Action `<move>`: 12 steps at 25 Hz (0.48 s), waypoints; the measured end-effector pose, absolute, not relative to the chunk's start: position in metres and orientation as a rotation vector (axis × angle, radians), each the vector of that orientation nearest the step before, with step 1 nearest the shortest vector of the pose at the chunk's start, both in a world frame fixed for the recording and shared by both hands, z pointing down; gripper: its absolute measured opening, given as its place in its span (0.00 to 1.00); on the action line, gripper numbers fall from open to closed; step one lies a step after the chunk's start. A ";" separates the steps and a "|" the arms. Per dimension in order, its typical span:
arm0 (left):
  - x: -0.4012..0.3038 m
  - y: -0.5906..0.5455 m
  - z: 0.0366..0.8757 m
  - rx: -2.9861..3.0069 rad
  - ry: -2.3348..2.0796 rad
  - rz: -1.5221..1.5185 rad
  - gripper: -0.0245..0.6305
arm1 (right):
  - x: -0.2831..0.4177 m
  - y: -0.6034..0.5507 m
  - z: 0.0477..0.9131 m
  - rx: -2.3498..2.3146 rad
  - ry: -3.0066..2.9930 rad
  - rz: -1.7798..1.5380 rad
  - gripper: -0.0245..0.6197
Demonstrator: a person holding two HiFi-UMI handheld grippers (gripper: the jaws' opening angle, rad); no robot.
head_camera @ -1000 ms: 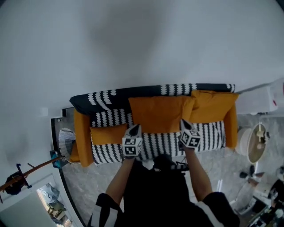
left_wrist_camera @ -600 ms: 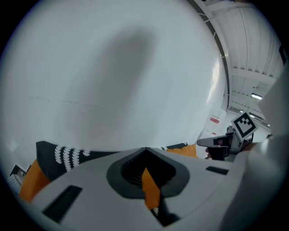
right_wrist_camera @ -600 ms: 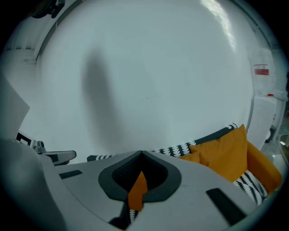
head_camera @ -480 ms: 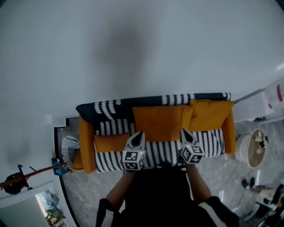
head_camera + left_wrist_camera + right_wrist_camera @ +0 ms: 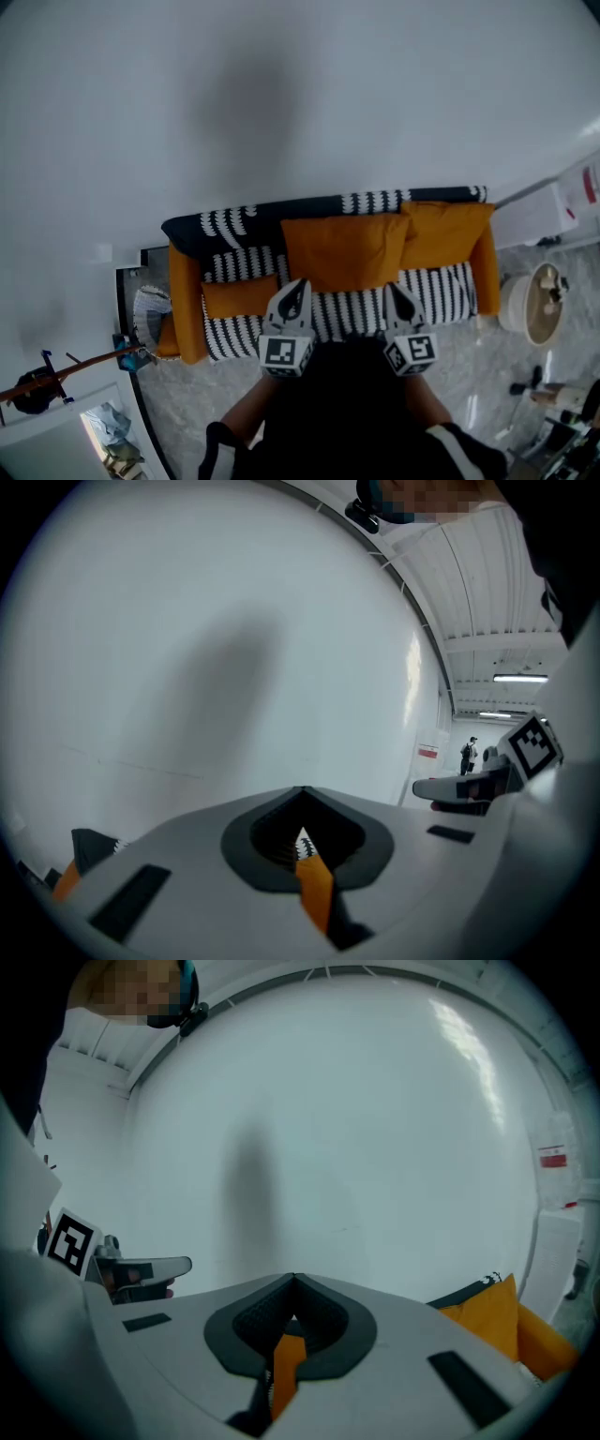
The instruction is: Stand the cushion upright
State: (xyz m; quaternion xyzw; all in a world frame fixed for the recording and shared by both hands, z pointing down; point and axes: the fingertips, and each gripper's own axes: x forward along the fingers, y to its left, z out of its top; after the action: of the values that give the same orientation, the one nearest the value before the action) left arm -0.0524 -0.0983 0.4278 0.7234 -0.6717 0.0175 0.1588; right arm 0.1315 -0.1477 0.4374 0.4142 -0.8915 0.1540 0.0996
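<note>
At centre of the head view, the orange cushion (image 5: 345, 251) stands on its lower edge on the striped seat of the sofa (image 5: 186, 309). Its rear face rests against the backrest, which is draped with a black-and-white throw (image 5: 225, 228). A second orange cushion (image 5: 448, 232) stands at the right end of the backrest and touches the first along its right edge. A smaller orange cushion (image 5: 239, 296) lies flat at the left end of the seat. The left claw (image 5: 298, 284) appears just below the standing cushion's lower left corner, and the right claw (image 5: 392, 289) just below its lower right corner, both over the front part of the seat. Left gripper view: the left claw (image 5: 302, 803) has its jaws together, with nothing between them (only a thin orange strip shows through the slit beneath the tips). Right gripper view: the right claw (image 5: 293, 1288) is likewise closed and holds nothing, and faces the white wall (image 5: 337, 1129). An orange sofa corner shows at that view's lower right.
</note>
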 end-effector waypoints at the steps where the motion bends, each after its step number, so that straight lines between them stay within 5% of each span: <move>1: -0.052 -0.098 0.430 2.076 -1.917 0.060 0.04 | 0.129 -0.145 0.436 1.211 -2.649 0.446 0.03; 12: -0.043 -0.096 0.429 2.107 -1.906 0.053 0.04 | 0.115 -0.135 0.443 1.159 -2.666 0.451 0.03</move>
State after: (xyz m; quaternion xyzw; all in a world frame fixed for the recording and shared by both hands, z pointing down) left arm -0.0434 -0.0962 0.4287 0.7332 -0.6632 0.0185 0.1492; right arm 0.1148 -0.1350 0.4435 0.3919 -0.9018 0.1524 0.0996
